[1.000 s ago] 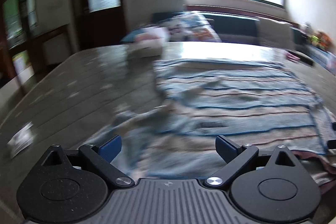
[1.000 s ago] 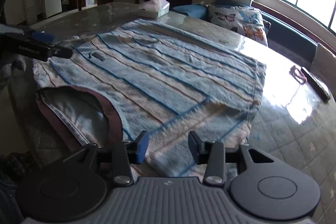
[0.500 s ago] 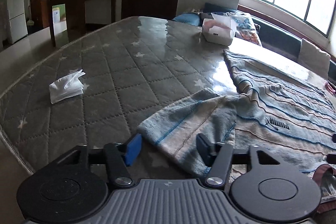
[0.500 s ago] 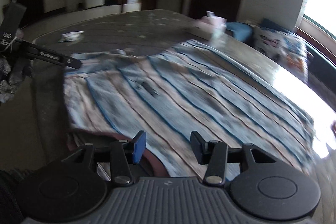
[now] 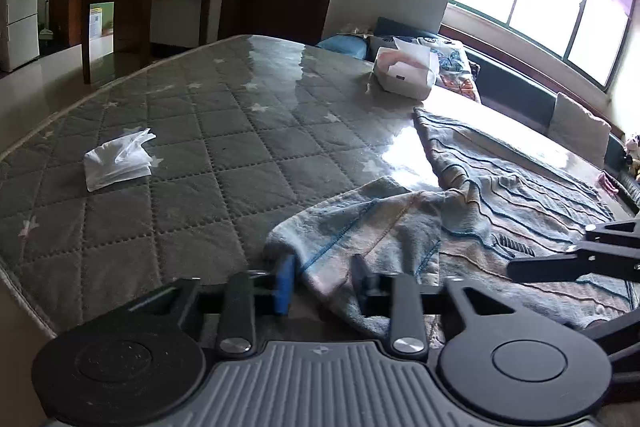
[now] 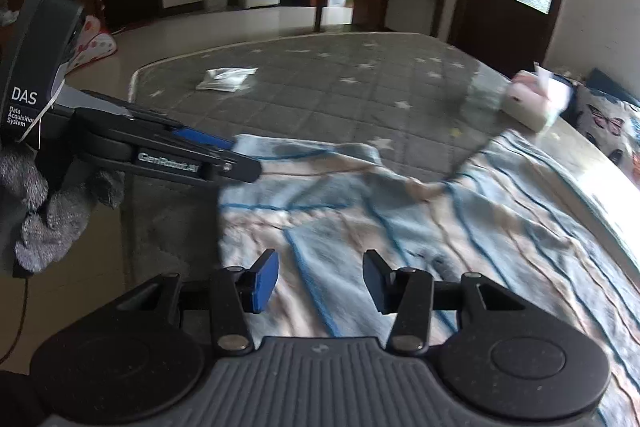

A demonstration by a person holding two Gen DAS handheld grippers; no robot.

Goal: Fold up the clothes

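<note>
A blue, pink and white striped fleece garment (image 5: 500, 203) lies spread on a grey quilted mattress (image 5: 224, 131); it also shows in the right wrist view (image 6: 400, 211). Its sleeve (image 5: 340, 231) lies towards me, and its end sits between the jaws of my left gripper (image 5: 322, 281), which are open around it. My right gripper (image 6: 318, 279) is open and empty, low over the garment's near edge. The left gripper (image 6: 236, 157) shows from the side in the right wrist view, at the sleeve end. The right gripper's fingers (image 5: 568, 259) enter the left wrist view from the right.
A crumpled white tissue (image 5: 118, 159) lies on the mattress at the left. A tissue box (image 5: 404, 69) stands at the far side beside the garment. Cushions and a bench (image 5: 520, 83) run under the window. The mattress edge (image 5: 24, 291) is close at the near left.
The left gripper has moved forward so the sleeve end now lies between its jaws, which have narrowed. The right gripper has swung left towards the sleeve side.
</note>
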